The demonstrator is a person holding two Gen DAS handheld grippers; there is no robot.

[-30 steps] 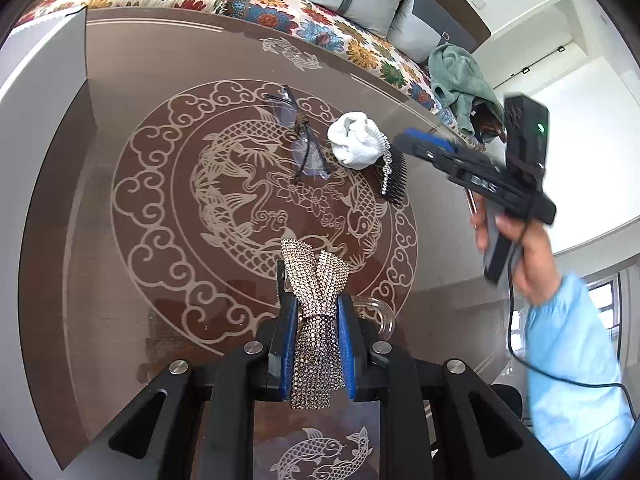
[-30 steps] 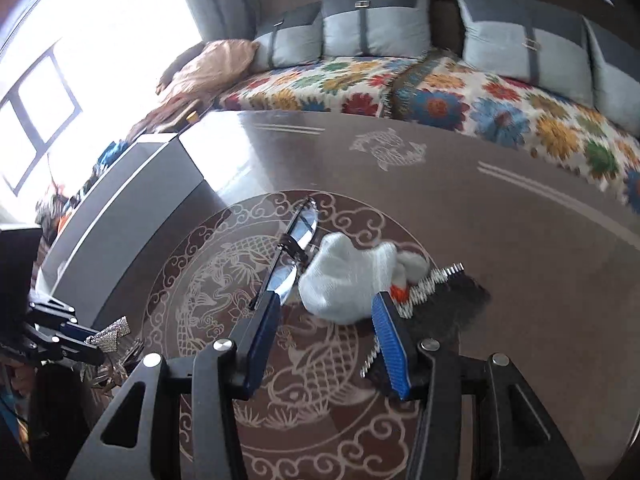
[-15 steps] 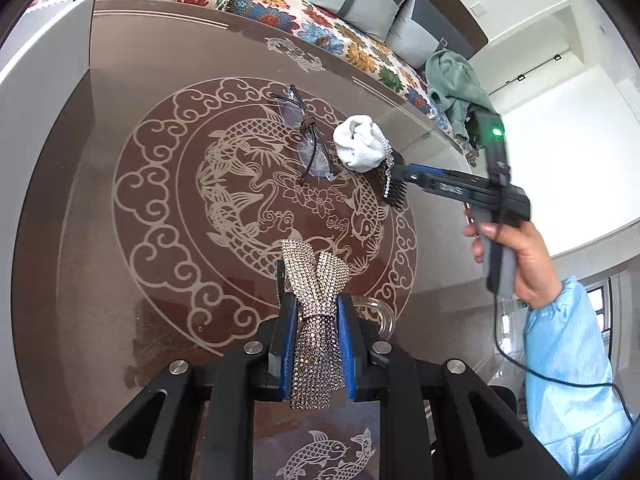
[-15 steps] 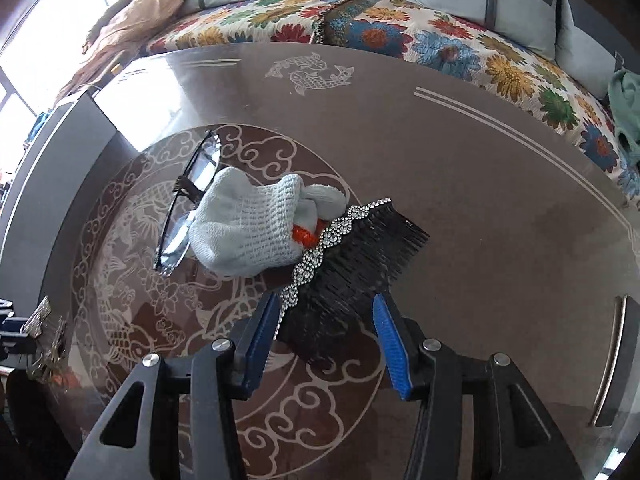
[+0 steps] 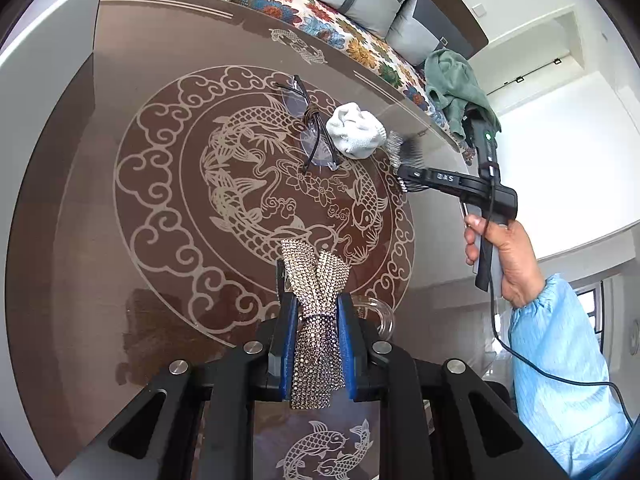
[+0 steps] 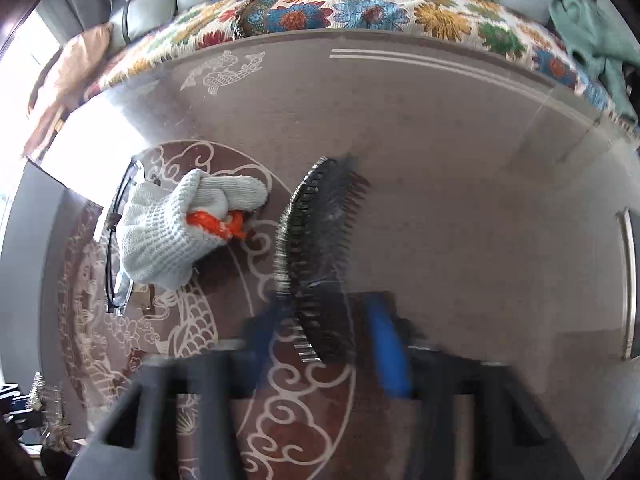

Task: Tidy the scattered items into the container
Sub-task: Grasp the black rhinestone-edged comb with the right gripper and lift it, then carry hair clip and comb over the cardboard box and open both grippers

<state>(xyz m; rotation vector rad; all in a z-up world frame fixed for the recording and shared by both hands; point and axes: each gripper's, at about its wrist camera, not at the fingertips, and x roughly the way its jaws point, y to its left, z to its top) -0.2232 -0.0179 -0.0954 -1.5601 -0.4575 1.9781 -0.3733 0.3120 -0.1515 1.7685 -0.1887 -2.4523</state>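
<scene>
Our right hand-held gripper (image 6: 324,336) is closing on the comb (image 6: 320,256), which stands between its blurred fingers on the counter (image 6: 460,200). We judge the pads may catch only the teeth, so the comb could twist or skid across the glass toward the glove (image 6: 172,228). Our left hand-held gripper (image 5: 314,320) is clenched on the bow (image 5: 316,312), which hangs above the counter; no container shows.

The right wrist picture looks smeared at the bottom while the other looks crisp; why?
Right wrist view: the right gripper is motion-blurred as its jaws close around the black hair comb, with window glare at left. Left wrist view: sharp on the rhinestone bow; the fisheye bends the table edge.
</scene>
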